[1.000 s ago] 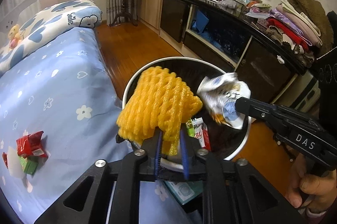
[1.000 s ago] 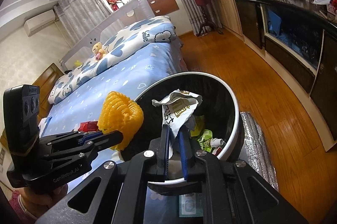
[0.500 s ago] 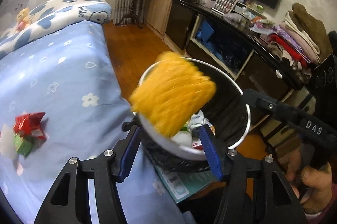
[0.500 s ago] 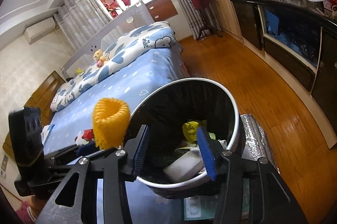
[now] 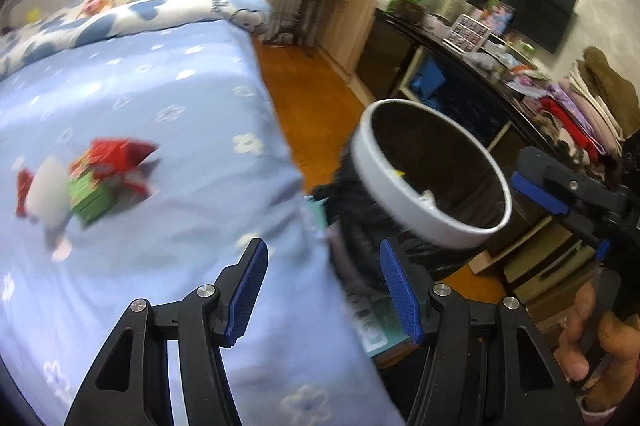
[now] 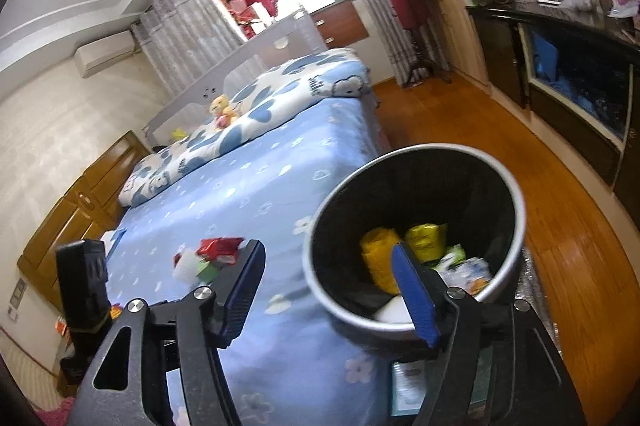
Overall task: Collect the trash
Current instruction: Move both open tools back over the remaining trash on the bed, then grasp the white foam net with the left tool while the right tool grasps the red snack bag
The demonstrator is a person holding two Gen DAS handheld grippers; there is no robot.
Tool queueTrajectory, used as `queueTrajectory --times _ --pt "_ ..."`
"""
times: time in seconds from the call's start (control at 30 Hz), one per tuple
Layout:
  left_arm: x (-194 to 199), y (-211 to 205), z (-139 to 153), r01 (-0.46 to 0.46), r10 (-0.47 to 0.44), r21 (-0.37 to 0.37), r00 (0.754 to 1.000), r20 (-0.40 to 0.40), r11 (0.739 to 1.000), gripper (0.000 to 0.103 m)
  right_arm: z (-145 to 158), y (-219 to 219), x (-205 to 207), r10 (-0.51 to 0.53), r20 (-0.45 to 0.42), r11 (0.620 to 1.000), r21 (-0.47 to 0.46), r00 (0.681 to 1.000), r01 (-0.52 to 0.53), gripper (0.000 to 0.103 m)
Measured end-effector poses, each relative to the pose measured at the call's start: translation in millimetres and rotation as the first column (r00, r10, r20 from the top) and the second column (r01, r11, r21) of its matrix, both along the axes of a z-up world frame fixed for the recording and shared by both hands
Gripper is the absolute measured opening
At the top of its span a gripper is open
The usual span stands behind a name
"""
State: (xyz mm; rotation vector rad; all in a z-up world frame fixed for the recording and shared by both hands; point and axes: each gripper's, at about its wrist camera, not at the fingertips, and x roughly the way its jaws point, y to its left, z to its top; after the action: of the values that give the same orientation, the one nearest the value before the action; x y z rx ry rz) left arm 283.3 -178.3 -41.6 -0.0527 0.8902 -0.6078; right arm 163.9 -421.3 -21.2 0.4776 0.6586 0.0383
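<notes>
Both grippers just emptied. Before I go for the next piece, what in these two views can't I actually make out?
- Trash pile on the bed: left wrist view smears it with motion blur; piece count unclear. In the right wrist view a gripper finger partly covers it.
- Bin contents: left view shows only its dark inner wall; right view's other finger hides the middle.
- Teal item by the bin's base: blurred and blocked in both views.

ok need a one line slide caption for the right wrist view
Open right gripper above the trash bin, yellow foam net inside, wrappers left on the bed.
</notes>
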Motion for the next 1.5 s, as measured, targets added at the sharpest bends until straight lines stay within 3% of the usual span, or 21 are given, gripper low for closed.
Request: queueTrajectory --times 0.27,0.7,1.0,1.5 --pt "-18 66 -7 -0.151 0.151 0.031 0.988 -0.005 0.988 0.058 -14 59 15 0.114 -0.024 0.994 -0.003 0.993 -0.114 0.070" --pt "-32 144 -9 -0.337 0.338 0.067 0.941 -0.011 0.939 0.058 -52 157 48 0.284 -0.085 0.958 -0.009 0.955 -0.286 0.071" --pt "-16 167 -13 -0.390 0.393 0.083 0.919 -0.020 0.917 0.058 -71 188 78 0.331 -0.112 0.943 -0.002 0.937 -0.333 0.071" --pt "55 173 -32 -0.404 0.408 0.098 0.912 -0.030 0.910 0.058 -95 209 133 0.357 -0.139 0.933 -0.005 0.924 -0.361 0.071"
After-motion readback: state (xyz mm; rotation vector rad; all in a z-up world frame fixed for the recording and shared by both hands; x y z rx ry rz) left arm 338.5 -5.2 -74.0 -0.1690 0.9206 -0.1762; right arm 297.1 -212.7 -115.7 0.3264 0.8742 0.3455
